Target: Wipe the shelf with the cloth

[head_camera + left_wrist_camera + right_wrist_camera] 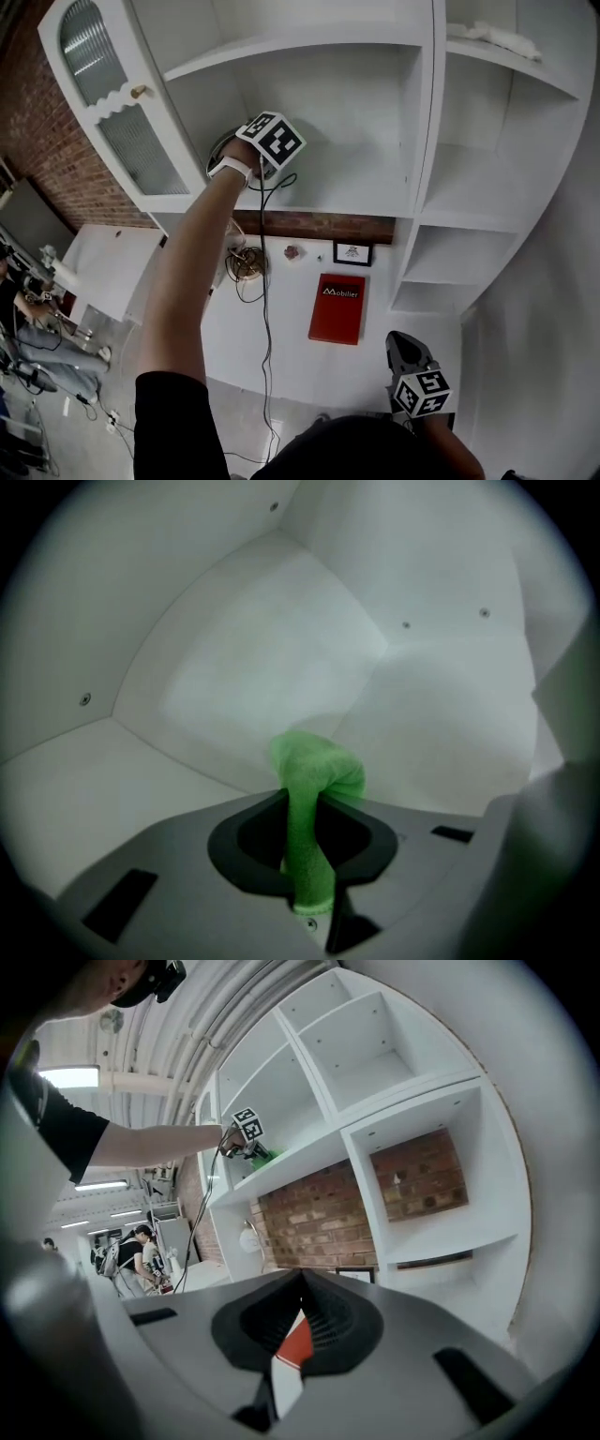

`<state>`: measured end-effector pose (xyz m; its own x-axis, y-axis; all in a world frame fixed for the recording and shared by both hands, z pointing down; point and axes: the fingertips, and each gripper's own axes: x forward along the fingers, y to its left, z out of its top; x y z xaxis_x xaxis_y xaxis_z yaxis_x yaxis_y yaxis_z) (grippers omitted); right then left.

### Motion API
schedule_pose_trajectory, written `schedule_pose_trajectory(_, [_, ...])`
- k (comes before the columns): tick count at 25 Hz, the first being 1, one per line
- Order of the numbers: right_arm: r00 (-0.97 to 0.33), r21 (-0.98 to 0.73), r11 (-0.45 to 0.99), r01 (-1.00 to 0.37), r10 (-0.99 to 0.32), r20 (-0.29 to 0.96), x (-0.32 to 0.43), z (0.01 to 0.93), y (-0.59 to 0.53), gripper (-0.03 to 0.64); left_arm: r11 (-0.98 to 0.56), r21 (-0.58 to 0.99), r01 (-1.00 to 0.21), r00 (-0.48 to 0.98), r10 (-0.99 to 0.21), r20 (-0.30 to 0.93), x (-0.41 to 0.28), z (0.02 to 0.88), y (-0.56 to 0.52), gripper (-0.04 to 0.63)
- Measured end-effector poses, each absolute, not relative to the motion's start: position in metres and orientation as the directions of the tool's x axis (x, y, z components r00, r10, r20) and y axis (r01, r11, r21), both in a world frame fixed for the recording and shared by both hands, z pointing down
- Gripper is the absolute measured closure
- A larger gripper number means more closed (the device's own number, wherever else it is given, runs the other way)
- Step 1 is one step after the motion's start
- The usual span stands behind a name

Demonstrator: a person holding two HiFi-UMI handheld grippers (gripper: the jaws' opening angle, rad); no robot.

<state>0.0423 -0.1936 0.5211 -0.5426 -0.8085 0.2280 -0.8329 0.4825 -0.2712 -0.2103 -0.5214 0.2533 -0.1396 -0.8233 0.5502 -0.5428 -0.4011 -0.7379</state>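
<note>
A green cloth (315, 778) is pinched upright in my left gripper (305, 803), its bunched top poking out past the jaws toward an inner corner of the white shelf (281, 658). In the head view the left gripper (267, 141) reaches into the middle compartment, just above the shelf board (356, 192); the cloth is hidden there behind the marker cube. The right gripper view shows the left gripper (246, 1132) and a bit of green cloth (264, 1154) at the shelf edge. My right gripper (408, 352) hangs low at the right, shut on nothing (300, 1288).
An open glass cabinet door (112, 103) stands left of my left arm. On the white counter (281, 347) below lie a red book (337, 307), a small framed picture (352, 252) and coiled cable (248, 264). A white cloth (492, 37) lies on the upper right shelf. A person (145, 1255) stands far left.
</note>
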Motion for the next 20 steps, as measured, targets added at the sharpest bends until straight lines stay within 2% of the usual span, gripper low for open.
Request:
schedule_pose_trajectory(4, [-0.560, -0.262, 0.504, -0.823, -0.797, 0.226, 0.040, 0.518, -0.192, 0.617, -0.329, -0.778, -0.535, -0.290, -0.793, 0.535, -0.238, 0.270, -0.526, 0.532])
schedule_pose_trajectory(10, [-0.521, -0.274, 0.458, -0.845, -0.821, 0.234, 0.064, 0.522, -0.197, 0.617, -0.308, -0.801, -0.512, -0.393, -0.746, 0.538, -0.256, 0.285, -0.532, 0.532])
schedule_pose_trajectory(15, [-0.515, -0.268, 0.453, -0.850, -0.821, 0.244, 0.064, 0.523, -0.192, 0.617, -0.370, -0.772, -0.517, -0.356, -0.728, 0.586, -0.246, 0.304, -0.533, 0.532])
schedule_pose_trajectory(20, [-0.478, -0.257, 0.418, -0.871, -0.841, 0.253, 0.075, 0.525, -0.186, 0.617, -0.453, -0.707, -0.543, -0.234, -0.727, 0.646, -0.213, 0.321, -0.536, 0.534])
